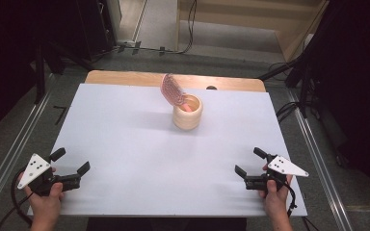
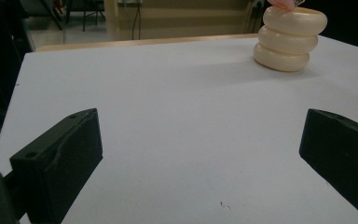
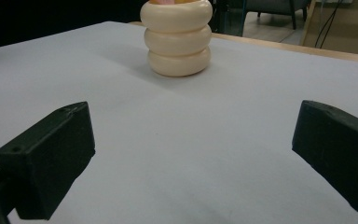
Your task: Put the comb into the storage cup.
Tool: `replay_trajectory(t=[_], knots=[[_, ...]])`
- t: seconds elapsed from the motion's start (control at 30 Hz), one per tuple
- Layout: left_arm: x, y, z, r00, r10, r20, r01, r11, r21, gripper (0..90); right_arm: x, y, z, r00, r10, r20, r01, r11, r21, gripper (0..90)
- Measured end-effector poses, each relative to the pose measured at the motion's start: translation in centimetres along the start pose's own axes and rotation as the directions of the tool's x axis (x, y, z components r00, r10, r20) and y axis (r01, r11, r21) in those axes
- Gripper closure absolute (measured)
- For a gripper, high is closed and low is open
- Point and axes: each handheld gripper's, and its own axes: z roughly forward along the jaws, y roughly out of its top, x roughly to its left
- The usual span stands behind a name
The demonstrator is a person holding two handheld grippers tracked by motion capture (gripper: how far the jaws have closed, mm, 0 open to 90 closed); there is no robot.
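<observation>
Both tongs, left tongs (image 1: 71, 161) and right tongs (image 1: 248, 161), are black with blocky squared jaws, each topped by a grey three-cornered plate dotted with dark holes; black cables trail behind them.

Lab-like recording space — floor cables (image 1: 188, 29), dark stands (image 1: 41, 67), white table (image 1: 125, 144).

white board (image 1: 125, 144) covers a wooden table (image 1: 125, 77); black cables (image 1: 190, 29) trail across the grey floor behind

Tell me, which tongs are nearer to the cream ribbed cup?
Right, slightly. The right tongs sit near the table's front right edge, the cream ribbed cup ahead and to their left. The left tongs sit at the front left, farther away.
</observation>
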Motion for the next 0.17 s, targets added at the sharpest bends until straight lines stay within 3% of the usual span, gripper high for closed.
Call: replay_trajectory(t=[0.17], knots=[[-0.05, 0.0, 0.1, 1.0, 0.005, 0.002, -0.005, 1.0, 0.006, 0.0, 0.04, -0.02, -0.05, 1.0, 0.005, 0.002, -0.005, 1.0, 0.002, 0.0]])
